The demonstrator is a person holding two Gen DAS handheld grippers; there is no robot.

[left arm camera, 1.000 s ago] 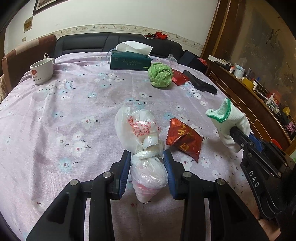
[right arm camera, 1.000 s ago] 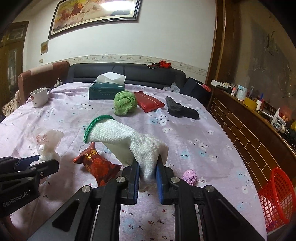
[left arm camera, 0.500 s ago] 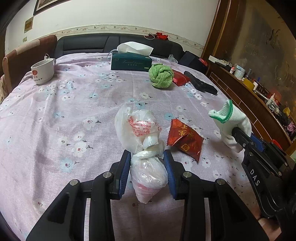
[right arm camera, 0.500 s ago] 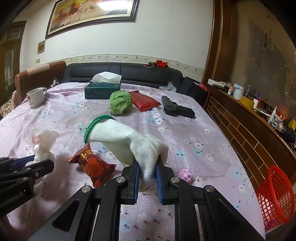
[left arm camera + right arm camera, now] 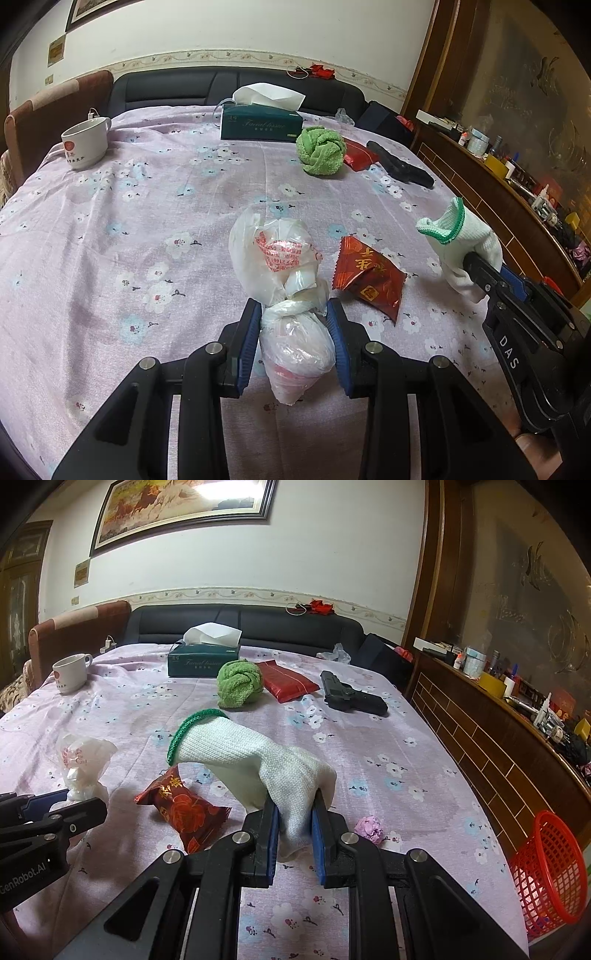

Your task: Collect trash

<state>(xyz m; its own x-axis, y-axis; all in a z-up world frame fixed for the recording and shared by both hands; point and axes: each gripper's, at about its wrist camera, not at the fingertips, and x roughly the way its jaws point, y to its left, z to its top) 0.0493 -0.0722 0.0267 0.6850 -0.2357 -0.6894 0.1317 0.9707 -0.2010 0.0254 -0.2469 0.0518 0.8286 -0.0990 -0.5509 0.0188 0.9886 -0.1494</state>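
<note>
Left wrist view: vs 1 s ago almost nothing has shifted. The left gripper [image 5: 293, 341] is still clamped on the knotted plastic bag [image 5: 286, 288], jaws closed partway w/ the bag's lower bulge squeezed between the blue pads; the upper part of the bag stands above the knot, and whether the bottom rests on the pink floral tablecloth [image 5: 110, 240] or hangs just off it can't be told. The red snack wrapper [image 5: 365, 280] lies just right of the bag, untouched. The right gripper's tip, at the right edge, has slid a little lower and rightward, carrying the white glove [image 5: 461, 243]. Judgement: both pieces are secured, carry-off barely begun. The bag's contents are unreadable through the film, and the bin isn't in this view. Right wrist view: the right gripper [image 5: 294, 836] holds the glove's finger end, jaws nearly closed on the knit, green cuff sticking out up-left over the table. The view has tilted back slightly since 1 s ago, so a slow lift seems under way. The red basket [image 5: 546, 871] sits off the table's right edge, bottom cut off by the frame; probably the drop target, though its contents are hard to make out. A pink crumpled wad [image 5: 369, 829] lies just right of the jaws, partly hidden by the gripper body. The left gripper shows only as a black body at lower left.
</note>
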